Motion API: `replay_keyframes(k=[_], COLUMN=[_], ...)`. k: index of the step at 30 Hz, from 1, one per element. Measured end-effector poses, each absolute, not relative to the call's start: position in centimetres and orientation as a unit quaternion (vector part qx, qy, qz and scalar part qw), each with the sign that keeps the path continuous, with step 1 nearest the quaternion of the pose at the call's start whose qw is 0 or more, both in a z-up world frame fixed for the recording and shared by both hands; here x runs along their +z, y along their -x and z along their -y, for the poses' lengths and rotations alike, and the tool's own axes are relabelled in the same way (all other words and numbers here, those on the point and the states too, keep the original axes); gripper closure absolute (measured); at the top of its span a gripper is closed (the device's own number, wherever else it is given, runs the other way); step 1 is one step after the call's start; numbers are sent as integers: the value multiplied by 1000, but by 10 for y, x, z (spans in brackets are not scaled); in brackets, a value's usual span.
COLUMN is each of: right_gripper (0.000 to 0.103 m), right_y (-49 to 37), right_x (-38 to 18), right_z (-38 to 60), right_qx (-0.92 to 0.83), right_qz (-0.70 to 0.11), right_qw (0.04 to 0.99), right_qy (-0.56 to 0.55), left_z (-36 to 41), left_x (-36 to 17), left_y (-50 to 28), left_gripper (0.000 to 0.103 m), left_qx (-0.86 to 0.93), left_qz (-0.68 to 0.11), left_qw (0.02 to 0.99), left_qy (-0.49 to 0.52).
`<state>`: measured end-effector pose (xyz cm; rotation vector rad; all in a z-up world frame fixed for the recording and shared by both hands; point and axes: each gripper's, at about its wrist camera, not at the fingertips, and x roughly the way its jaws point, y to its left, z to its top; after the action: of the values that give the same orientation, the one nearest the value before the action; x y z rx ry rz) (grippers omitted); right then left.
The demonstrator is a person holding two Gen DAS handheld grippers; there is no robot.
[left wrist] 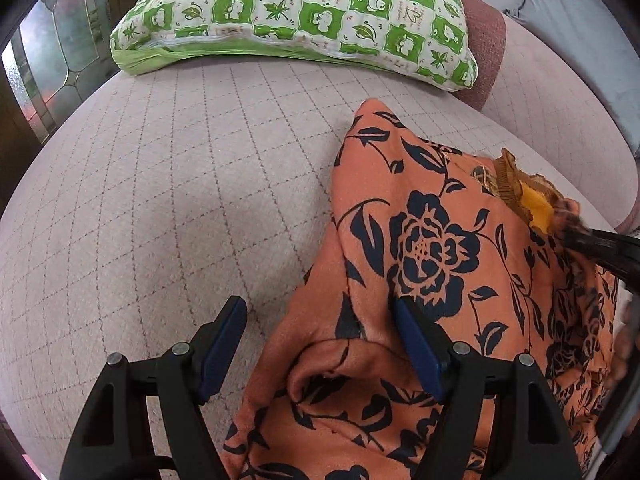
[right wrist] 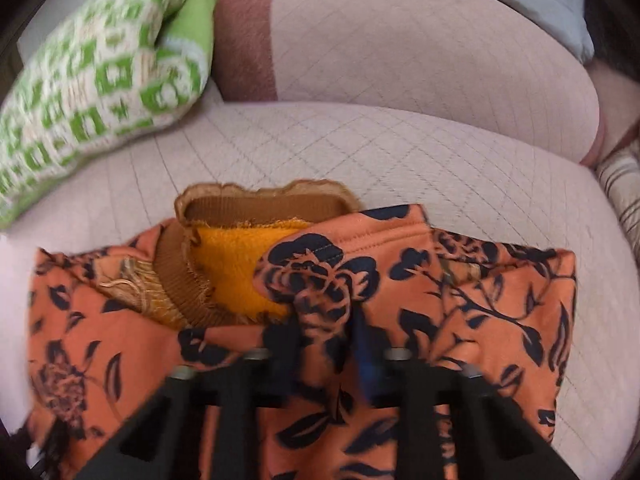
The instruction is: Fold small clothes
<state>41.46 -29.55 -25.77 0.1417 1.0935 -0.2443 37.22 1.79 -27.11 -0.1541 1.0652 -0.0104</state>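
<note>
The left gripper [left wrist: 320,344] stands wide apart over a puckered sleeve edge of the orange floral garment [left wrist: 440,240] on the sofa seat [left wrist: 160,200] — one pad on bare cushion, one on cloth; rightward, by the collar [right wrist: 260,204], the right gripper [right wrist: 324,332] is pinched shut on a fold — likely nearer for folding across

A pale pink quilted sofa seat [left wrist: 168,184] carries everything. An orange top with dark flowers [left wrist: 432,240] lies crumpled on its right side, a green-and-white checked pillow [left wrist: 296,16] rests at the back, against the sofa's backrest [right wrist: 420,48]
</note>
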Motion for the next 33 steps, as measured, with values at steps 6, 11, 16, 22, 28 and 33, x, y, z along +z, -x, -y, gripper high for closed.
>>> replay_keyframes(k=[6,11,16,22,28,33], right_gripper=[92,90,84,82,82,82], right_y=[-328,-265,-222,-193,-205,-229], right_x=[-213,-235,-274,-252,-221,-237], right_z=[383,446,468,494,468,449], right_qx=[-113,-99,-95,-126,-86,-50], right_qz=[-451,-439,-471,-416,-333,-372], right_qw=[864,845,808,834,888,873], right_qy=[-193,-288,-342,-339,-306,-312], left_z=[-20,-16,-7,-1,10,44], left_x=[-268,-267,-261,-240,-218,-243], left_y=[-367,-362,-356,-347,-338,-343], left_gripper=[26,26,26,26,26,26], left_qx=[-3,0,14,58,12,-27], left_qz=[-505,-501,-488,-442,-391,-438], left_qw=[861,864,873,894,920,898], left_qy=[69,54,10,-27,11,-21])
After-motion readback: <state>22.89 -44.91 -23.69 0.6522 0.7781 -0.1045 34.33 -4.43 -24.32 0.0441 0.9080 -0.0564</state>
